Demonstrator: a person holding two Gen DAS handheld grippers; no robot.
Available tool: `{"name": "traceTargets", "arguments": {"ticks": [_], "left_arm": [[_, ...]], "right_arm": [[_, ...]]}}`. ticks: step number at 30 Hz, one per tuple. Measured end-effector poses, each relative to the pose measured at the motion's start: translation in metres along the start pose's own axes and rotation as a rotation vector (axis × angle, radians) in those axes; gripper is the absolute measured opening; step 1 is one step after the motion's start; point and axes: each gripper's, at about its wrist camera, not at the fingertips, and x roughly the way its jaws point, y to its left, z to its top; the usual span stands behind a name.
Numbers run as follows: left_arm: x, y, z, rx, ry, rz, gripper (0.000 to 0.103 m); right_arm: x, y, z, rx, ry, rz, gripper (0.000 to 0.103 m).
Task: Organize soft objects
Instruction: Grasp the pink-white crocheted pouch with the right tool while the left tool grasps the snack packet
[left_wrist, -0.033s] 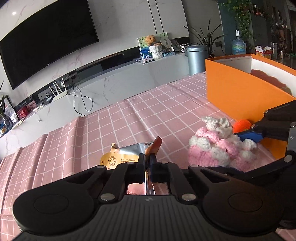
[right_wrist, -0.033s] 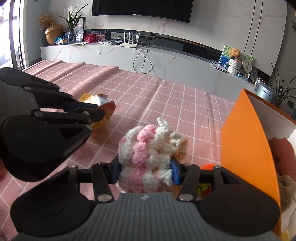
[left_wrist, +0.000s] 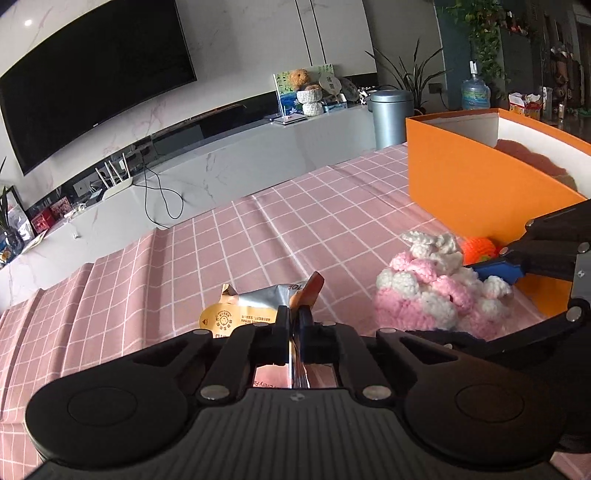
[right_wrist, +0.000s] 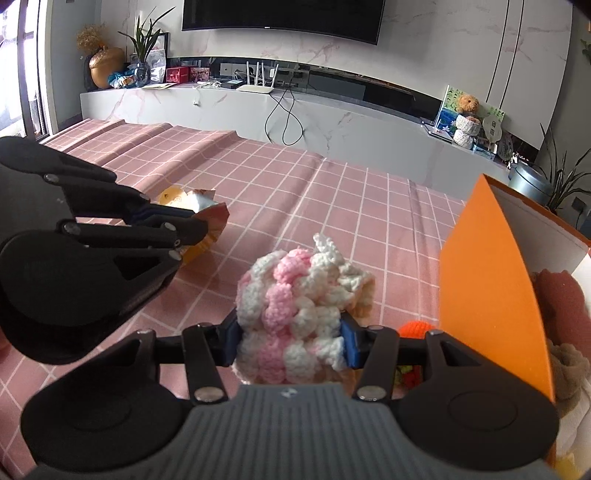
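My left gripper (left_wrist: 294, 314) is shut on the edge of a silver and orange foil wipes packet (left_wrist: 255, 304), which lies on the pink checked cloth. In the right wrist view the same packet (right_wrist: 208, 214) sticks out past the left gripper (right_wrist: 195, 225). My right gripper (right_wrist: 291, 341) is shut on a pink and white crocheted piece (right_wrist: 291, 306), its blue pads pressing into both sides. That crocheted piece (left_wrist: 424, 295) sits just left of the orange box (left_wrist: 480, 184). A small orange knitted thing (left_wrist: 478, 249) lies against the box wall.
The orange box (right_wrist: 484, 277) holds a reddish plush (right_wrist: 561, 299) and other soft items. The pink checked tablecloth (left_wrist: 258, 240) runs to the far table edge. Beyond it stand a white TV console and a grey bin (left_wrist: 391, 114).
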Motion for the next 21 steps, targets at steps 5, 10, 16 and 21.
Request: {"name": "traceTargets", "arguments": {"ticks": [5, 10, 16, 21], "left_arm": [[-0.026, -0.006, -0.009, -0.012, -0.002, -0.035, 0.004], [-0.053, -0.018, -0.026, -0.017, 0.016, -0.105, 0.004], [-0.079, -0.038, -0.045, 0.019, 0.055, -0.174, 0.004], [-0.089, -0.042, -0.058, 0.012, 0.104, -0.194, 0.005]], "right_arm": [[-0.026, -0.002, -0.017, 0.003, 0.021, -0.016, 0.051], [-0.050, -0.011, -0.039, 0.012, 0.056, -0.039, 0.052], [-0.070, -0.017, -0.058, 0.033, 0.060, -0.044, 0.052], [-0.078, -0.015, -0.066, 0.038, 0.056, -0.039, 0.052]]}}
